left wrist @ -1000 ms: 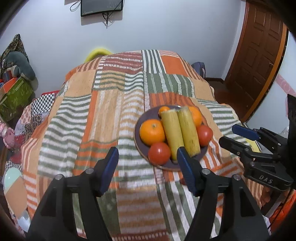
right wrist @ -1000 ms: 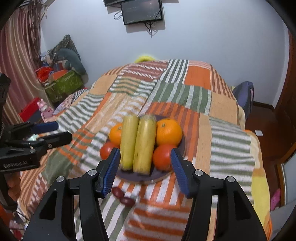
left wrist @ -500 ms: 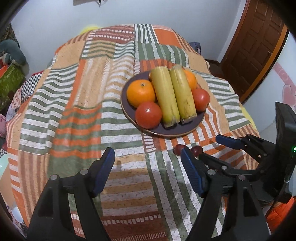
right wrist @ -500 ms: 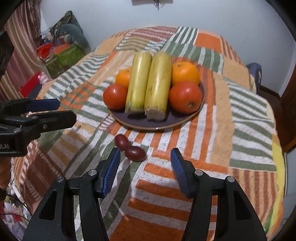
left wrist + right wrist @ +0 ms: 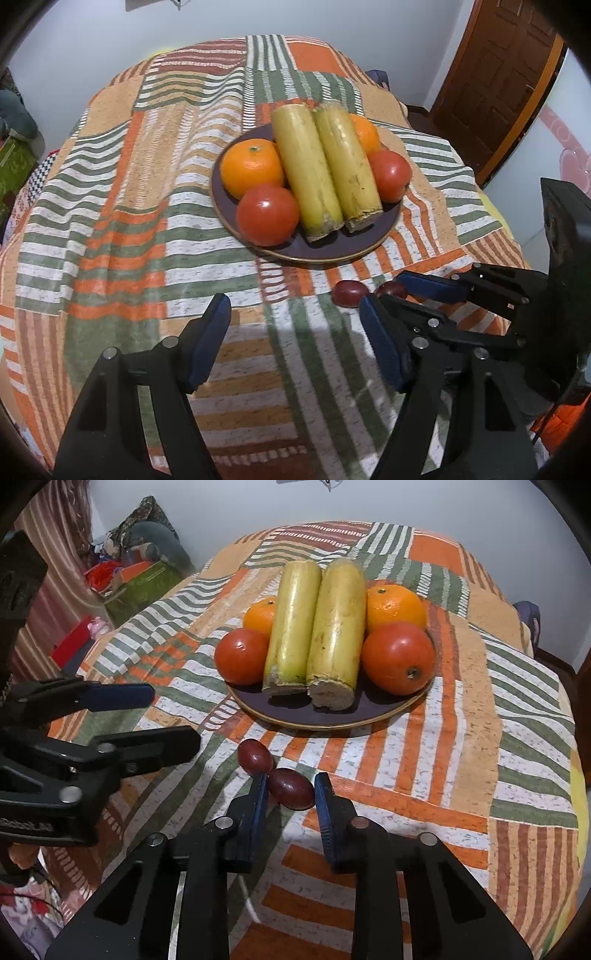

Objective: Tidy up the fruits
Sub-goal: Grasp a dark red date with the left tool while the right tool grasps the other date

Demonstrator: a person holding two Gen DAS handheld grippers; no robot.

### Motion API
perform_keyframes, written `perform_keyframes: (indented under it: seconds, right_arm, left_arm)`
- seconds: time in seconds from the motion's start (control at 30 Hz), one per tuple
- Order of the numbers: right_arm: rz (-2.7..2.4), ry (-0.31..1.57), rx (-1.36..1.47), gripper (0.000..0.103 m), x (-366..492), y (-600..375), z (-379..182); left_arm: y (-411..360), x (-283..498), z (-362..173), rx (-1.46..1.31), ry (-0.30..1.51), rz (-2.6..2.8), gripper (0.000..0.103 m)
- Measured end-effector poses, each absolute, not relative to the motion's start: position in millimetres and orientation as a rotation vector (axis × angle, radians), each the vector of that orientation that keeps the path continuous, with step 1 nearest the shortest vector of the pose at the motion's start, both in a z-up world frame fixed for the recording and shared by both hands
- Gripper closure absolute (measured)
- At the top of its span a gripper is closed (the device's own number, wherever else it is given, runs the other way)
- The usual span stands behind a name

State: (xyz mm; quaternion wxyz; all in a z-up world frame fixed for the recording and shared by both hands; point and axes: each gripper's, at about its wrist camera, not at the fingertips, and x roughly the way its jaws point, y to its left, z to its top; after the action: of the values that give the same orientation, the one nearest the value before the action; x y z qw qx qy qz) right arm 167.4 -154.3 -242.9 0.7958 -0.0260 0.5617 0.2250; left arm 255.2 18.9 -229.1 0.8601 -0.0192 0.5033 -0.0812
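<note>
A dark plate (image 5: 332,716) on the striped cloth holds two yellow-green stalks (image 5: 314,627), two oranges (image 5: 395,603) and two tomatoes (image 5: 399,657). Two small dark red fruits lie on the cloth in front of the plate. My right gripper (image 5: 290,794) straddles the nearer red fruit (image 5: 291,788); its jaws are narrowed around it with small gaps, so it is open. The other red fruit (image 5: 255,757) lies just left of it. My left gripper (image 5: 295,336) is open and empty above the cloth. The plate (image 5: 325,247) and one red fruit (image 5: 351,293) show in the left wrist view.
The table's striped cloth (image 5: 480,738) drops off at the edges. A wooden door (image 5: 498,81) stands at the right. Boxes and bags (image 5: 140,579) sit on the floor at the left. My left gripper shows at the left of the right wrist view (image 5: 147,716).
Both grippers have moved down and forward toward the table. My right gripper's jaws have narrowed around the nearer red fruit. The left gripper stays wide open.
</note>
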Motion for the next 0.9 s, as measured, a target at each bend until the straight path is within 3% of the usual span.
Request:
perform_keyframes:
  seconds: [0.5, 0.67, 0.9]
  right_arm:
    - [0.376, 1.161, 0.014, 0.079, 177.0, -205.7, -225.3]
    - [0.386, 1.156, 0.017, 0.079, 179.3, -202.0, -226.2]
    - [0.398, 1.157, -0.001, 0.079, 184.8, -192.7, -229.8]
  left_arm:
    - [-24.6, 274.6, -255.7, 0.030, 1.107, -0.268, 0.059]
    - [-26.4, 278.5, -260.6, 0.042, 1.104, -0.249, 0.073]
    - [-22.0, 276.9, -256.1, 0.031, 1.075, -0.241, 0.074]
